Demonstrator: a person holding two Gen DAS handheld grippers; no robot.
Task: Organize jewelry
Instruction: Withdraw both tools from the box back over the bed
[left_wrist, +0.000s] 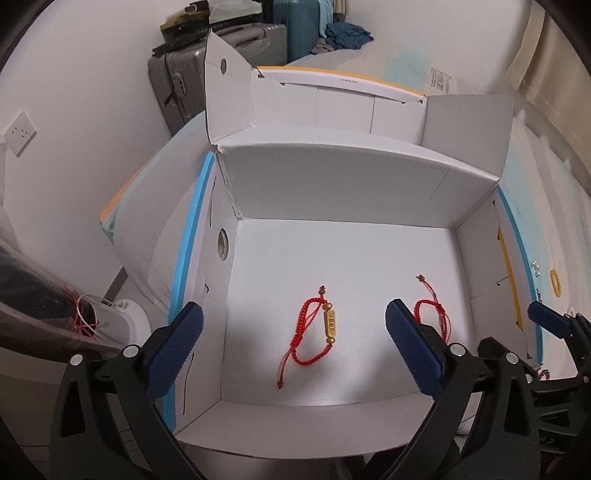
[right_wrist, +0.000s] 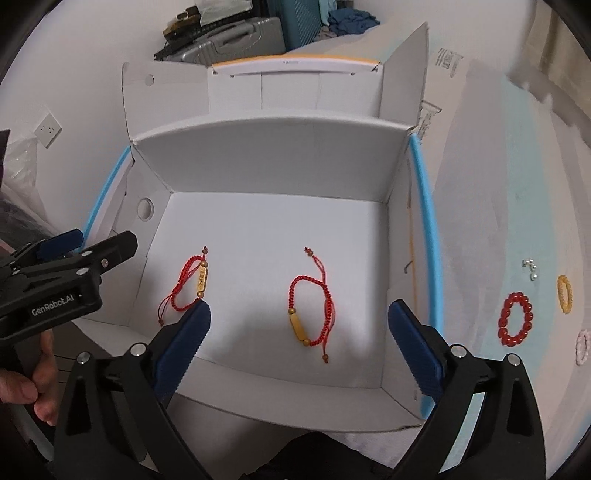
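A white cardboard box (left_wrist: 332, 184) stands open on a pale sheet, and two red cord bracelets with gold charms lie on its floor. My left gripper (left_wrist: 293, 310) hangs open above the left bracelet (left_wrist: 330, 322), not touching it. Its right finger hides part of the other bracelet (left_wrist: 430, 304). My right gripper (right_wrist: 299, 309) is open over the right bracelet (right_wrist: 298, 325), with nothing between its pads. The left bracelet (right_wrist: 202, 277) lies beside its left fingertip. One finger (right_wrist: 61, 242) of the left gripper shows at the box's left wall (right_wrist: 277, 158).
On the sheet right of the box lie a red bead bracelet (right_wrist: 515, 319), a yellow ring bracelet (right_wrist: 564, 293), a pink one (right_wrist: 583, 347) and small silver earrings (right_wrist: 530, 268). Suitcases (left_wrist: 177, 85) stand behind. A hand (right_wrist: 37, 384) holds the left gripper.
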